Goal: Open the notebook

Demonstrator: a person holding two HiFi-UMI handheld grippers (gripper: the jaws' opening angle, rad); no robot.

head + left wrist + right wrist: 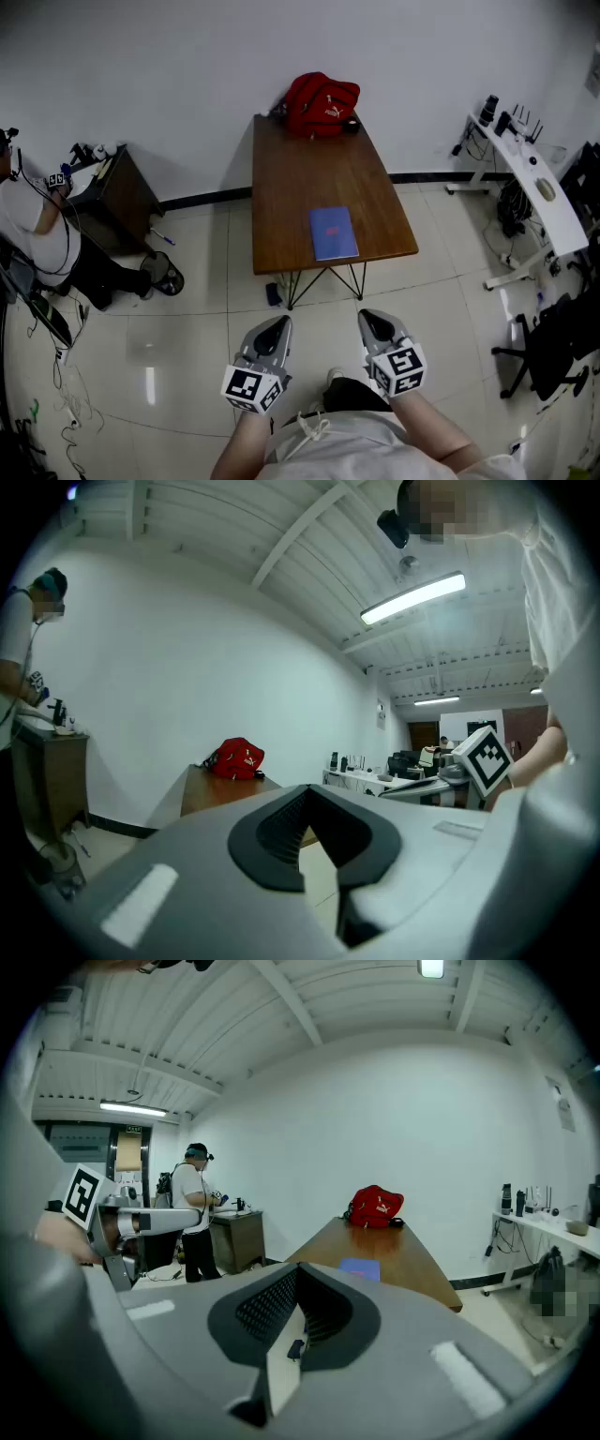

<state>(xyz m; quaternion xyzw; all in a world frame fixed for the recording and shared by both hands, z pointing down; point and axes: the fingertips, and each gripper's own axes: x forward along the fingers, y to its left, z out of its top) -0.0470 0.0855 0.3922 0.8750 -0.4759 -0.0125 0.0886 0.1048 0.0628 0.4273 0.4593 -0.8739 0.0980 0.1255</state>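
I have both grippers closed with nothing in them: the left gripper and right gripper hang side by side over the floor, well short of the table. The blue notebook lies shut toward the table's near edge, right of centre; a red bag sits at the far end.

Smooth brown wooden table, matt blue notebook, red cloth bag, glossy tiled floor

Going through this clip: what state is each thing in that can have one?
Notebook: closed, flat on the table.
Red bag: at the table's far end; zip too small to tell.
Left hand-held gripper: shut, empty.
Right hand-held gripper: shut, empty.
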